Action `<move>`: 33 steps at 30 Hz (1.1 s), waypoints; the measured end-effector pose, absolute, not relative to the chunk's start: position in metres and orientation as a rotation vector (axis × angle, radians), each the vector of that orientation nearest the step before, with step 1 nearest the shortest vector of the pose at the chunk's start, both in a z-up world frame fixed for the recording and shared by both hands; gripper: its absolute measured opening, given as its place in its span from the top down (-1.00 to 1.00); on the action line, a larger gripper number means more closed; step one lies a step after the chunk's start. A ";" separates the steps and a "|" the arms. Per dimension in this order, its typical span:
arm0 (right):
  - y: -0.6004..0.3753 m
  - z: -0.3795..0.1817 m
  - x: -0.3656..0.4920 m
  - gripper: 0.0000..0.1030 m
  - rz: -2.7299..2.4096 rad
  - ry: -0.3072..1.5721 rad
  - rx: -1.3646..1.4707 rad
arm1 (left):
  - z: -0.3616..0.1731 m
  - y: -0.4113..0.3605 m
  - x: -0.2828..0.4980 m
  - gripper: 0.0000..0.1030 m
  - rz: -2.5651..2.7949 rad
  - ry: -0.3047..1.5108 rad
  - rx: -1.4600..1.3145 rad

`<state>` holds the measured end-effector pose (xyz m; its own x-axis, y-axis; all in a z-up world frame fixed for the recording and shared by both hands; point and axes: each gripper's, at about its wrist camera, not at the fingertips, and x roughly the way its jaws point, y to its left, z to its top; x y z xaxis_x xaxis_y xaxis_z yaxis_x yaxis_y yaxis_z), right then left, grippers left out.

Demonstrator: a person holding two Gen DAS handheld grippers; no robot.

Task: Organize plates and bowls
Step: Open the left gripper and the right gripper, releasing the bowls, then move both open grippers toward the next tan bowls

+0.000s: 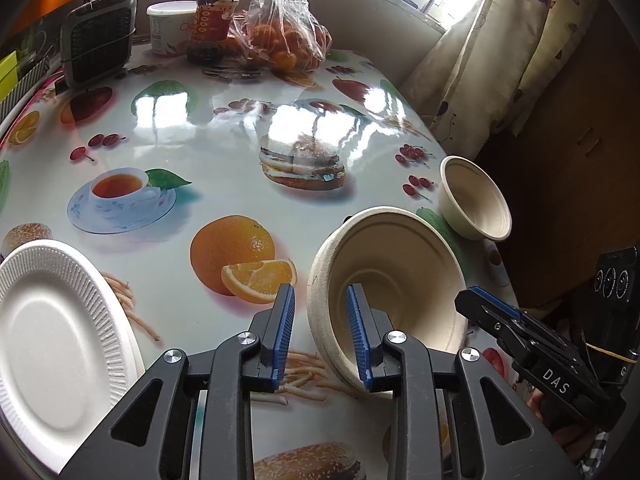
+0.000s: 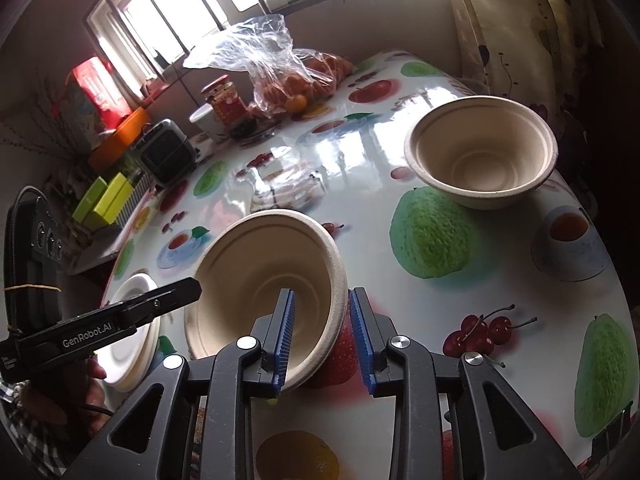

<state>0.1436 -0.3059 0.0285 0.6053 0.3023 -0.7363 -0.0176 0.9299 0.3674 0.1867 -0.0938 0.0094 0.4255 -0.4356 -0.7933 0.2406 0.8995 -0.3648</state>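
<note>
A beige paper bowl (image 1: 396,276) (image 2: 264,280) is tilted on the fruit-print table between both grippers. My left gripper (image 1: 320,336) is open, its fingers straddling the bowl's left rim. My right gripper (image 2: 322,340) is open, its fingers straddling the bowl's right rim; it also shows in the left wrist view (image 1: 492,308). A second beige bowl (image 1: 476,200) (image 2: 480,152) stands upright near the table's right edge. White foam plates (image 1: 52,340) (image 2: 132,336) are stacked at the left.
At the table's far end stand a bag of oranges (image 1: 284,36) (image 2: 296,80), a red-labelled jar (image 1: 214,20) (image 2: 226,100), a white tub (image 1: 170,26) and a small grey device (image 1: 98,38) (image 2: 166,152). A curtain (image 1: 500,48) hangs at the right.
</note>
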 end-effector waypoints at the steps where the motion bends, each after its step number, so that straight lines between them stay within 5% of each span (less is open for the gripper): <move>1: -0.307 0.030 0.144 0.45 0.189 0.903 0.344 | 0.011 -0.094 0.187 0.41 -0.425 1.046 -0.205; 33: -0.423 0.066 0.154 0.32 -0.060 0.765 0.330 | 0.057 -0.214 0.241 0.31 -0.598 1.000 -0.127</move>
